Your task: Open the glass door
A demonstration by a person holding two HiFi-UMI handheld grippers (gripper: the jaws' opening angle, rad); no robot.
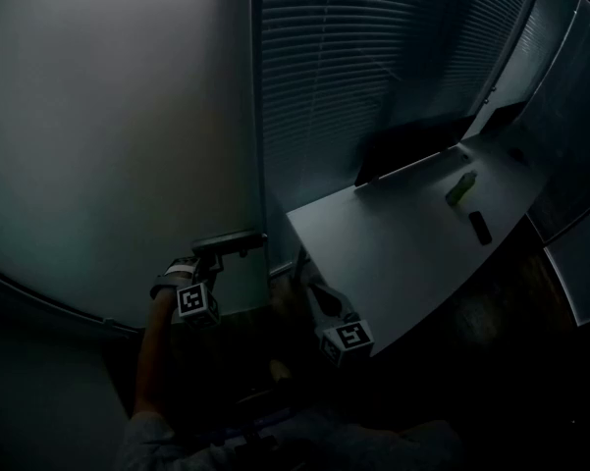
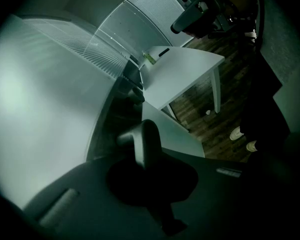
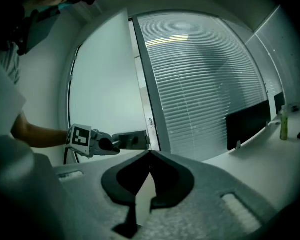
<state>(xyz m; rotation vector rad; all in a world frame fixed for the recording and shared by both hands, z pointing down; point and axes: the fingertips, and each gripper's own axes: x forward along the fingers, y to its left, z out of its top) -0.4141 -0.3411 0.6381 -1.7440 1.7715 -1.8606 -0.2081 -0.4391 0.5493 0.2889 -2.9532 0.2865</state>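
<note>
The left tool (image 3: 106,145) is clamped on the door handle (image 3: 131,140) of the frosted glass door (image 1: 108,145), and the right tool (image 3: 150,154) hangs near it with its jaws together and empty. Right of the door, blinds (image 1: 373,57) back a pale desk (image 1: 402,253) carrying a green bottle (image 1: 459,189), above a dark wood floor (image 2: 209,109).

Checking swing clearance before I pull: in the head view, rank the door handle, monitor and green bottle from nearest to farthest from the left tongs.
1. The door handle, gripped in the left tongs.
2. The monitor, along the back of the table.
3. The green bottle, farther right on the table.
</note>
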